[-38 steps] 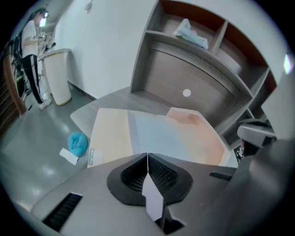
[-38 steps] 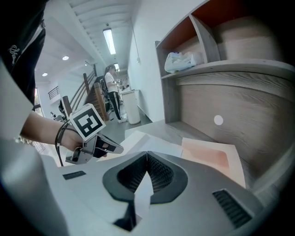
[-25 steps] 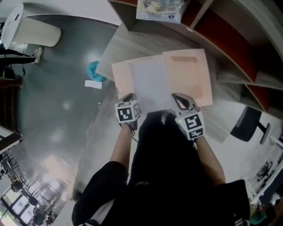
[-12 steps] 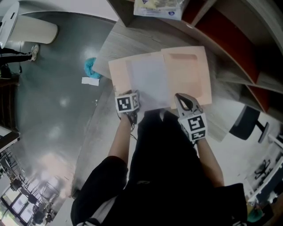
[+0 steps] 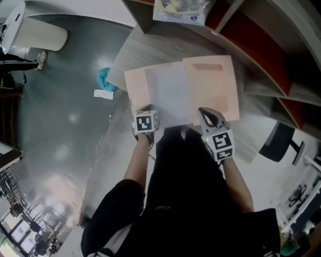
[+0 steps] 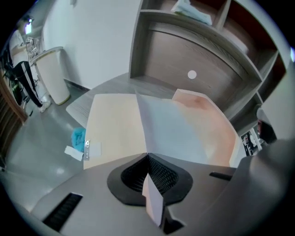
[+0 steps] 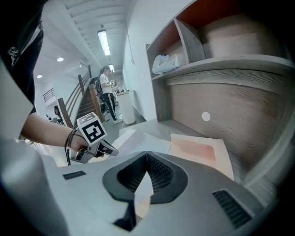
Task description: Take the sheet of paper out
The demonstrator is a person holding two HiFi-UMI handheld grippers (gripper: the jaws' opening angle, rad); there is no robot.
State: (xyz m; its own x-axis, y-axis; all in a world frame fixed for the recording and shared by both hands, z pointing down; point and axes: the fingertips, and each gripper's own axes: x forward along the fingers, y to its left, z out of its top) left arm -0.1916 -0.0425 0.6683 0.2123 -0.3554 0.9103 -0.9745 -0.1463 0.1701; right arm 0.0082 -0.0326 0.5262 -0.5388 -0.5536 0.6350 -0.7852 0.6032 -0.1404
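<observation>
An open peach folder (image 5: pixel 213 85) lies on the wood table (image 5: pixel 150 50) with a white sheet of paper (image 5: pixel 170 95) over its middle. My left gripper (image 5: pixel 144 109) is at the sheet's near left corner. Its jaws have just closed, and the white sheet (image 6: pixel 175 129) is pinched between them at my left gripper (image 6: pixel 147 156). My right gripper (image 5: pixel 203 113) sits at the folder's near edge, just right of the sheet. In the right gripper view my right gripper (image 7: pixel 147 154) is shut on a thin cream-peach edge that looks like the folder's (image 7: pixel 198 152).
Wooden shelves (image 5: pixel 261 50) rise behind the table, with a plastic bag (image 5: pixel 180 10) on one. On the grey floor to the left are a blue cloth (image 5: pixel 104 79), a white slip (image 5: pixel 104 94) and a white bin (image 5: pixel 35 32). An office chair (image 5: pixel 281 140) stands at right.
The left gripper has tipped and rolled a little at the sheet's near corner. The right gripper, the folder and the sheet lie as before.
</observation>
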